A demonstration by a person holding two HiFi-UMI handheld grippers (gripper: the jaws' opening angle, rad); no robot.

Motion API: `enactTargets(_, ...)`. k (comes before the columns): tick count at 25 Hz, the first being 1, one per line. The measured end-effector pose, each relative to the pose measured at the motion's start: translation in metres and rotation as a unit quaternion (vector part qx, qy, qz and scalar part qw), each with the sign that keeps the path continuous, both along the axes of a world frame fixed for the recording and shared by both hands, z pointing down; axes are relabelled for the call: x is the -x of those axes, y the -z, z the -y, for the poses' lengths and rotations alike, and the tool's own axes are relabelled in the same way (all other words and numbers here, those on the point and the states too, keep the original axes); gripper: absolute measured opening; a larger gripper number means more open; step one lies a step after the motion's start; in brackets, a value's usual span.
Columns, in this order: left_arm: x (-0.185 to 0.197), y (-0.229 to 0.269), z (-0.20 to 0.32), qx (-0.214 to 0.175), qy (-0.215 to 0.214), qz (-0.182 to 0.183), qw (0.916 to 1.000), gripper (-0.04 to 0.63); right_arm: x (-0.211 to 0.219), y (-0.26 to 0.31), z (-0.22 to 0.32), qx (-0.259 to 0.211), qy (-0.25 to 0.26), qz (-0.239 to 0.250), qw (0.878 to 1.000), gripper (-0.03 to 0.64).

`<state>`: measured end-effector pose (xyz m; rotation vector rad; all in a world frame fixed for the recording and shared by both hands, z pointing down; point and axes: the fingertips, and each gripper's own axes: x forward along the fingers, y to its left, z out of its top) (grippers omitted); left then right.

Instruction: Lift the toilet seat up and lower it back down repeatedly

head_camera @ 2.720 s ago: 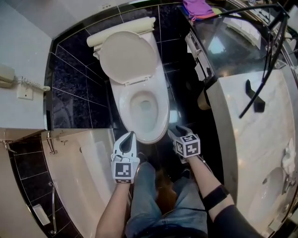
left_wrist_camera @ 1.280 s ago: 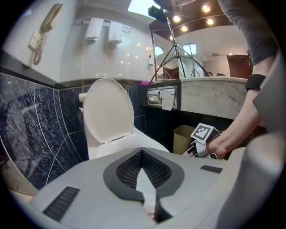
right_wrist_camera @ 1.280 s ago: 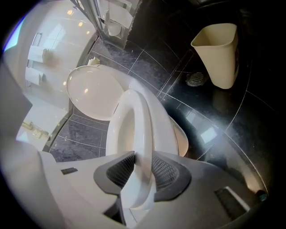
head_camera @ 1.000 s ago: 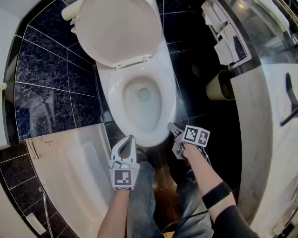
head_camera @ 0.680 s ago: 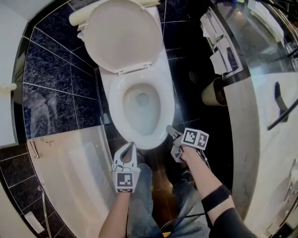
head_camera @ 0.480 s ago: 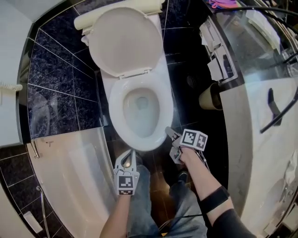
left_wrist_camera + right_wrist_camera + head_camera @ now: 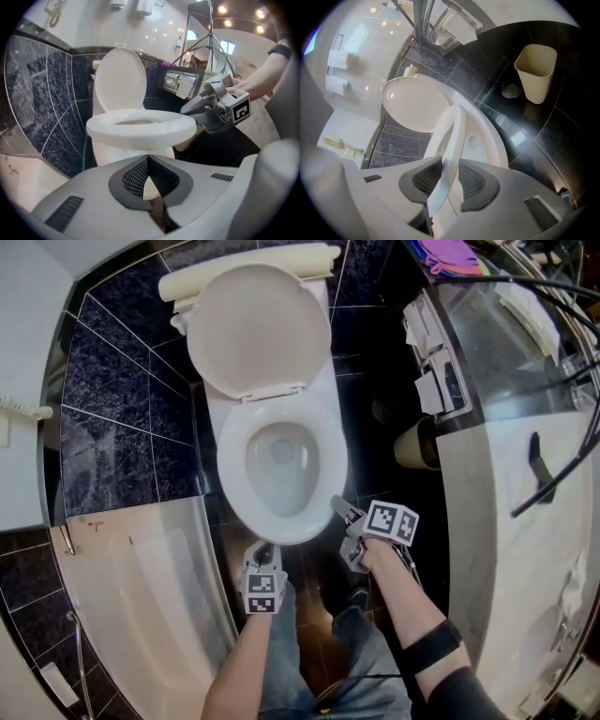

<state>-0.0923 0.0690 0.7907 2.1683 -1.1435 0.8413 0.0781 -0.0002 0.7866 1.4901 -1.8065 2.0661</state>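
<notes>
The white toilet (image 7: 281,521) stands with its lid (image 7: 253,329) up against the tank. My right gripper (image 7: 339,509) is shut on the front right rim of the toilet seat (image 7: 232,479). In the right gripper view the seat (image 7: 452,136) runs between the pads (image 7: 429,176), its front raised off the bowl (image 7: 487,136). My left gripper (image 7: 263,549) hangs low in front of the bowl, shut on nothing. In the left gripper view its pads (image 7: 136,176) meet, the seat (image 7: 140,129) lies ahead, and the right gripper (image 7: 192,110) is at the seat's right.
A beige waste bin (image 7: 412,442) stands on the dark floor right of the toilet. A white bathtub (image 7: 141,606) is at the left, a marble counter (image 7: 525,521) at the right. The person's jeans-clad legs (image 7: 300,652) are just behind the grippers.
My left gripper has sunk and drawn back toward the person's legs, looking smaller now. The right gripper has stayed on the seat's front right rim.
</notes>
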Motion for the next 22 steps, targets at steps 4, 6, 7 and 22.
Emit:
enactTargets(4,-0.005,0.007,0.011,0.001,0.017,-0.009,0.9998,-0.012,0.000,0.003,0.000,-0.002,-0.002,0.000,1.000,0.134)
enactTargets(6,-0.005,0.009,0.011,0.002,0.019,-0.010,0.9998,-0.012,0.000,0.004,0.001,-0.006,0.005,-0.007,1.000,0.142)
enactTargets(7,-0.005,0.010,0.012,0.001,0.019,-0.010,0.9998,-0.012,0.000,0.005,0.001,-0.008,0.010,-0.013,1.000,0.148)
enactTargets(22,-0.001,0.087,0.078,-0.035,0.039,-0.023,0.9984,-0.012,-0.022,0.109,0.038,-0.113,0.101,-0.229,0.962,0.028)
